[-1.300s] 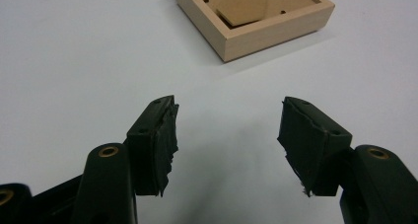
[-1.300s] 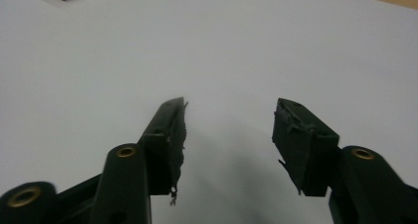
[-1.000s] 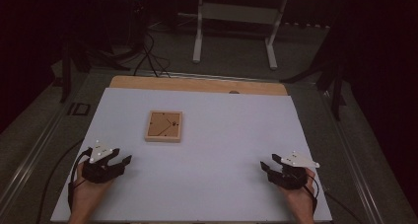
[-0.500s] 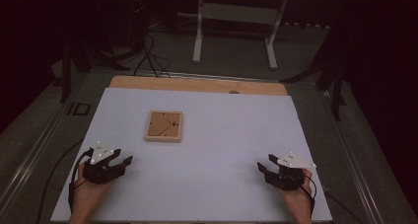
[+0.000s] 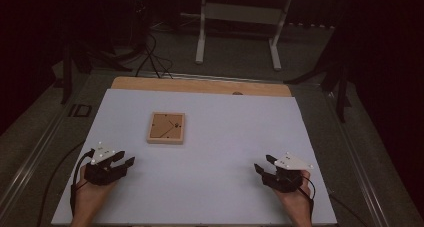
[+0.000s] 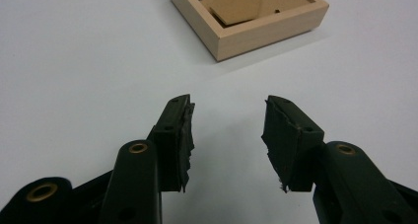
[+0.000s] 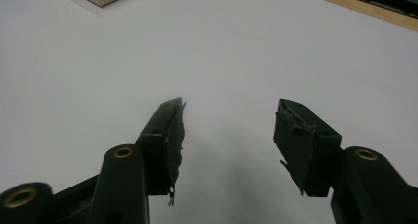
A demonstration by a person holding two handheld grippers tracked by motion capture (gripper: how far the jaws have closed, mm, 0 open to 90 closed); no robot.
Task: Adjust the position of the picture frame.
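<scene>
The job has hardly begun. The little wooden box (image 5: 166, 128) sits on the white table (image 5: 225, 137), on the left half and toward the far side. Nobody is touching it. It is low and square, and it has a thin brown board lying inside it.

The left tongs (image 5: 126, 162) rest near the left front corner of the table, with a hand behind them. They point toward the box, which is close by but still apart from them. Their jaws have just been closing a little, yet they are still fairly wide, and nothing is between them.

The right tongs (image 5: 262, 169) rest near the right front corner, well apart from the box. They are wide open too, and they hold nothing.

So nothing has been picked up. What is left, it seems, is to reach out to the box and take hold of it.
</scene>
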